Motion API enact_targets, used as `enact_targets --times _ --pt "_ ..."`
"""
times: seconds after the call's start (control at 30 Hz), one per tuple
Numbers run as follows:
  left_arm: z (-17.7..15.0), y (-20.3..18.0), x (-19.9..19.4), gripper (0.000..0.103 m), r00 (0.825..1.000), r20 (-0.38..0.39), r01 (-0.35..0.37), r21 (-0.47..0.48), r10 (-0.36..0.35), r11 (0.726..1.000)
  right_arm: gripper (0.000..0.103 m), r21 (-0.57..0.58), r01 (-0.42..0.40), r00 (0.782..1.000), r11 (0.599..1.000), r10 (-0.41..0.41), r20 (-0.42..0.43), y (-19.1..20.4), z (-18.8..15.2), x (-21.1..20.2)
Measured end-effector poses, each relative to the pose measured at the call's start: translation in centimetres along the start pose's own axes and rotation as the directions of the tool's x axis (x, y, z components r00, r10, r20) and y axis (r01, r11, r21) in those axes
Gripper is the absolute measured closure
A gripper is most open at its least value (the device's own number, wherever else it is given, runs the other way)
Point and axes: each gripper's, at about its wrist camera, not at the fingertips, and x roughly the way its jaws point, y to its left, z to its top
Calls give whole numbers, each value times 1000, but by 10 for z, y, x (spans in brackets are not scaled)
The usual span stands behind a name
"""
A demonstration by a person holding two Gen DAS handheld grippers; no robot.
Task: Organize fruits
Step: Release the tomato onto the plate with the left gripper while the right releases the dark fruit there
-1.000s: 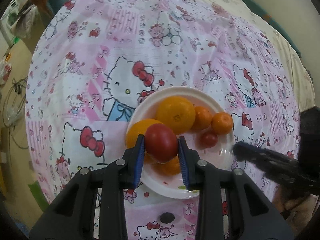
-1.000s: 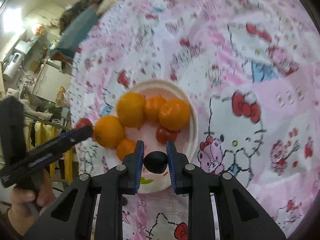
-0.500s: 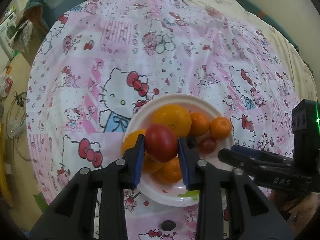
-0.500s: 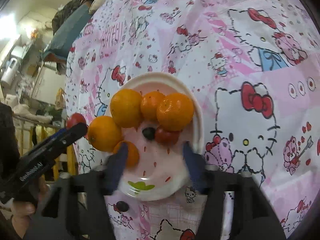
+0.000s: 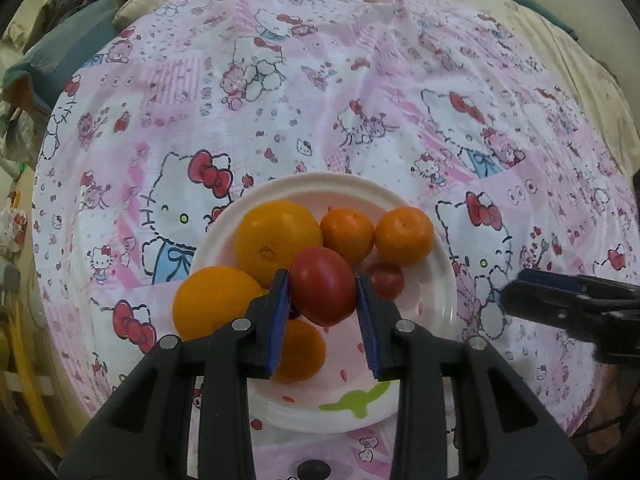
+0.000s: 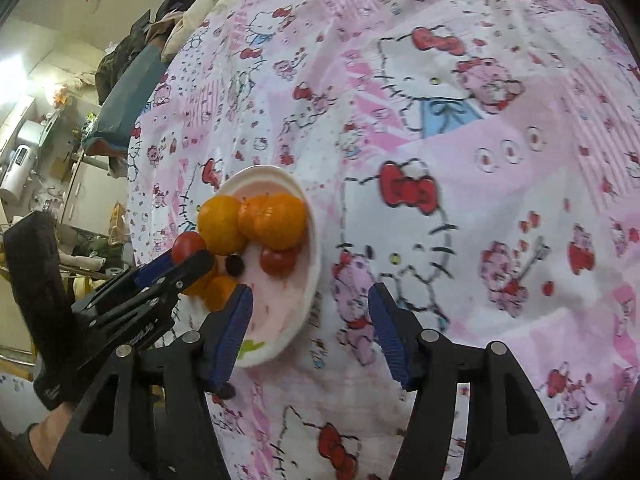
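Note:
A white plate [image 5: 444, 276] on the Hello Kitty cloth holds several oranges, such as the largest one [image 5: 276, 236], a small red tomato [image 5: 386, 280] and a dark grape [image 6: 234, 265]. My left gripper [image 5: 322, 296] is shut on a large red tomato [image 5: 322, 284] and holds it over the plate's middle. My right gripper [image 6: 310, 320] is open and empty, at the plate's right edge [image 6: 314, 264]. It shows at the right in the left wrist view [image 5: 568, 300]. The left gripper with its tomato [image 6: 188, 246] shows in the right wrist view.
The pink patterned cloth [image 5: 360, 92] covers a round table. A dark round object [image 5: 314, 470] lies on the cloth just in front of the plate. Bedding and clothes [image 5: 80, 28] lie beyond the table's far left. A cluttered room [image 6: 48, 140] shows at the left.
My right gripper has opened, dropped the dark grape onto the plate and drawn back to the right. My left gripper has kept hold of the red tomato, with the plate shifting slightly in its view.

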Motion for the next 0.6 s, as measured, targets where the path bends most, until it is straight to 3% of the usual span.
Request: enact_targets --times 0.47,0.5,0.53,0.6 --pt "0 -4 8 73 999 -24 -28 -5 28 1000 38 -7 -7 1000 1000 8 28 -5 -2 -19" --pt "0 -3 7 63 1000 -23 -16 -13 16 1000 38 -4 -8 1000 1000 8 27 -5 -2 -19" --pt "-1 -3 5 42 1000 -17 -13 -17 12 1000 38 -2 -10 1000 1000 10 26 -5 -3 -19" --pt "-1 -2 -4 25 999 33 -31 -29 32 999 38 -4 -9 1000 1000 9 26 -4 -3 -18"
